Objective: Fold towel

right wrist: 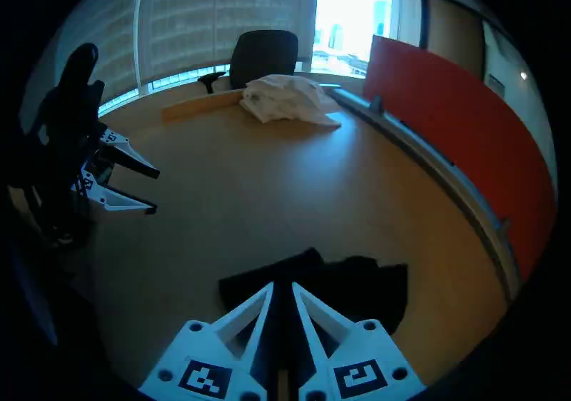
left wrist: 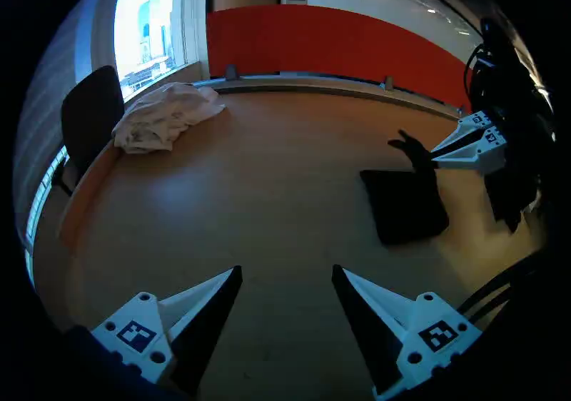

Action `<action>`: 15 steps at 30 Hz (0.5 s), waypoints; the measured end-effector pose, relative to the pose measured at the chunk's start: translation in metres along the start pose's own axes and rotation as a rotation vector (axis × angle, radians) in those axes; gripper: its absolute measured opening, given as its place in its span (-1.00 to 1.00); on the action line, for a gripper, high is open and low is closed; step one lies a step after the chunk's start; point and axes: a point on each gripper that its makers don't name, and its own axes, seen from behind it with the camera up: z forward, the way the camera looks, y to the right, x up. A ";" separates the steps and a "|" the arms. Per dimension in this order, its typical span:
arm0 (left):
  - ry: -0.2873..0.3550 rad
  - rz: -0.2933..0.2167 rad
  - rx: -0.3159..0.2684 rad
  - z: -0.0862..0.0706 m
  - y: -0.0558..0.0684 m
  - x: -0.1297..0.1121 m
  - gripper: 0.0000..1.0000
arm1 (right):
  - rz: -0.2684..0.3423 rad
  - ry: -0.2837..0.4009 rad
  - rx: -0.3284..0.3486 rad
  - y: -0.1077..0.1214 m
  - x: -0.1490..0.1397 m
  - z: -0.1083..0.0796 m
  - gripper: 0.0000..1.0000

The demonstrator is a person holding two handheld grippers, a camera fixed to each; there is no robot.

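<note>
The wooden table (left wrist: 271, 187) lies bare and broad on the left of the dark towel (left wrist: 403, 205), and a red screen (left wrist: 335, 44) closes its far edge. A chair (left wrist: 89, 115) and a white cloth heap (left wrist: 168, 115) sit well apart from the towel. The towel lies flat, its long side seemingly toward the screen. The right gripper (right wrist: 282, 287) pinches one raised corner. The left gripper (left wrist: 285, 272) gapes wide, holding nothing.

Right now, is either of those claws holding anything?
The right gripper pinches the black towel by what looks like a lifted corner; the left gripper holds nothing.
</note>
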 end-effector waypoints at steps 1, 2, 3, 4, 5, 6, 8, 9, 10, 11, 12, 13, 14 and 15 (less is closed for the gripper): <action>-0.001 -0.002 0.001 0.000 -0.001 -0.001 0.87 | 0.006 -0.008 0.012 -0.005 -0.003 0.006 -0.90; -0.002 -0.003 0.002 0.000 -0.001 -0.002 0.87 | 0.011 -0.015 0.023 -0.009 -0.005 0.011 -0.90; -0.003 -0.005 0.003 0.000 -0.002 -0.003 0.87 | 0.016 -0.023 0.033 -0.013 -0.008 0.015 -0.90; -0.004 -0.008 0.004 0.000 -0.002 -0.004 0.87 | 0.022 -0.034 0.042 -0.016 -0.011 0.019 -0.90; -0.005 -0.011 0.005 0.000 -0.002 -0.005 0.87 | 0.027 -0.043 0.049 -0.019 -0.015 0.023 -0.90; -0.005 -0.013 0.005 0.000 -0.002 -0.005 0.87 | 0.032 -0.051 0.055 -0.022 -0.018 0.026 -0.90; -0.006 -0.017 0.004 0.000 -0.002 -0.006 0.87 | 0.040 -0.065 0.060 -0.024 -0.024 0.030 -0.90; -0.006 -0.018 0.003 0.001 -0.002 -0.006 0.87 | 0.044 -0.070 0.062 -0.025 -0.026 0.031 -0.90; -0.005 -0.018 0.003 0.001 -0.002 -0.005 0.87 | 0.048 -0.074 0.063 -0.025 -0.028 0.032 -0.90; -0.005 -0.018 0.003 0.001 -0.002 -0.005 0.87 | 0.051 -0.078 0.063 -0.025 -0.029 0.032 -0.90; -0.005 -0.017 0.003 0.001 -0.002 -0.005 0.87 | 0.054 -0.080 0.064 -0.025 -0.030 0.032 -0.90; -0.005 -0.016 0.003 0.002 -0.002 -0.004 0.87 | 0.056 -0.081 0.065 -0.024 -0.031 0.032 -0.90; -0.005 -0.014 0.002 0.002 -0.002 -0.004 0.87 | 0.059 -0.081 0.065 -0.024 -0.031 0.031 -0.90; -0.005 -0.014 0.002 0.002 -0.002 -0.004 0.87 | 0.060 -0.081 0.066 -0.024 -0.031 0.031 -0.90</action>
